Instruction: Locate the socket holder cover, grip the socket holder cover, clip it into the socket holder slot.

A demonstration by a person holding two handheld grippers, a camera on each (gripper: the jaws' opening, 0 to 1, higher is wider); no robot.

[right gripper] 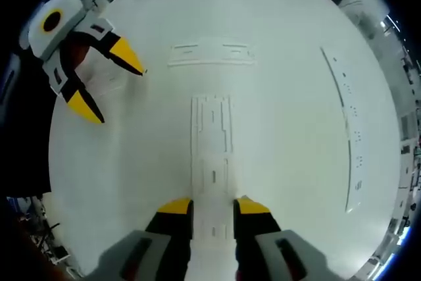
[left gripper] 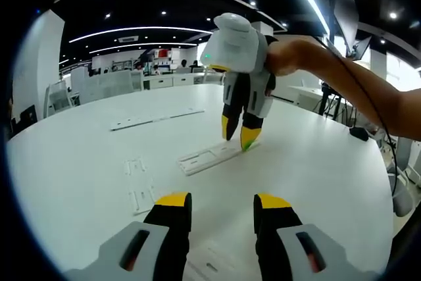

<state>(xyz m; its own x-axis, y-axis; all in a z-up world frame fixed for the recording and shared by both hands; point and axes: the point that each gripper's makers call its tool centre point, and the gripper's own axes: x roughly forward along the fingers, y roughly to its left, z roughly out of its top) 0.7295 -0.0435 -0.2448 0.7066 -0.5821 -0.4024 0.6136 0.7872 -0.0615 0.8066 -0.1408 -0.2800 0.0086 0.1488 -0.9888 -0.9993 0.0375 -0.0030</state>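
The right tool [right gripper: 212,207] is down at the white counter [right gripper: 289,116], its yellow-tipped jaws set on either side of the near end of a long white plastic strip [right gripper: 212,156] — the socket holder or its cover, I can't say which. The jaws sit close against the strip's edges, but whether they truly pinch it or only bracket it I cannot tell. In the left gripper view that same right tool [left gripper: 239,137] reaches down from a person's hand [left gripper: 289,54] onto the strip [left gripper: 209,158].

The left tool [left gripper: 222,210] hovers with jaws spread, holding nothing. Two small white pieces [left gripper: 139,182] lie just ahead of it (likely clips or covers). Another flat white part [right gripper: 210,54] lies beyond the strip, and a long thin rail [right gripper: 347,129] sits well apart.

By my judgement the task is early — the grip is being made at best, and the clipping into the slot is not yet done.
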